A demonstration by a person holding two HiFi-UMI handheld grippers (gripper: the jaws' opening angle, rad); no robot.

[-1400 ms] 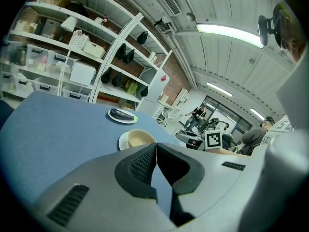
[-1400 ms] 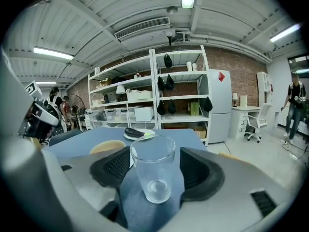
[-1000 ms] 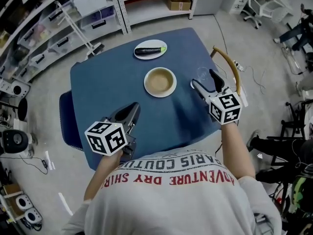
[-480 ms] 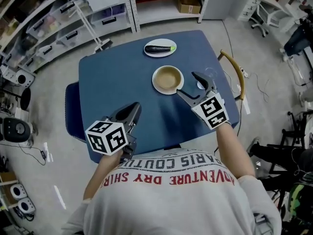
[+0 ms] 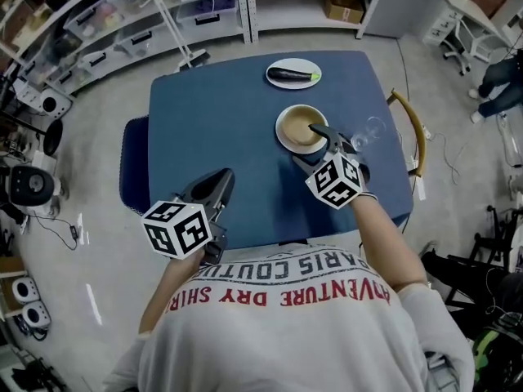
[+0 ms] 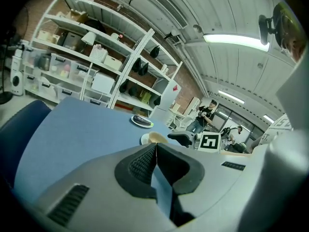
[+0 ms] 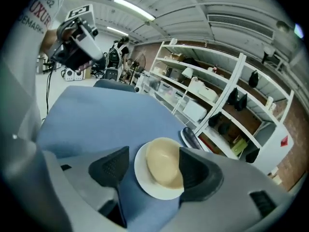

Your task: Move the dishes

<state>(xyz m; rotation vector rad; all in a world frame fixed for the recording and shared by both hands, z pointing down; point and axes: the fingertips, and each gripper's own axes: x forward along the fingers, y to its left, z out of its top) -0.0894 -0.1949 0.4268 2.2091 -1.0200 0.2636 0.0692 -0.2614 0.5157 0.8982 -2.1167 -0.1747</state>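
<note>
Right hand-held gripper (image 5: 317, 145) with jaws spread wide at a tan bowl (image 5: 304, 126) on a blue table (image 5: 212, 129).
The bowl sits on a white plate (image 7: 145, 187), straight ahead of the right hand-held gripper and framed between its open jaws. One jaw overlaps the bowl's side and the other lies beside the plate; whether either touches cannot be told. Beyond the bowl, farther from this hand-held gripper, an eggplant (image 5: 290, 74) lies on a second plate (image 5: 309, 66). A clear glass (image 5: 372, 127) stands just to its right. The left hand-held gripper (image 5: 216, 188), jaws pressed together and empty, hovers near the table's near edge, well apart from the bowl.
</note>
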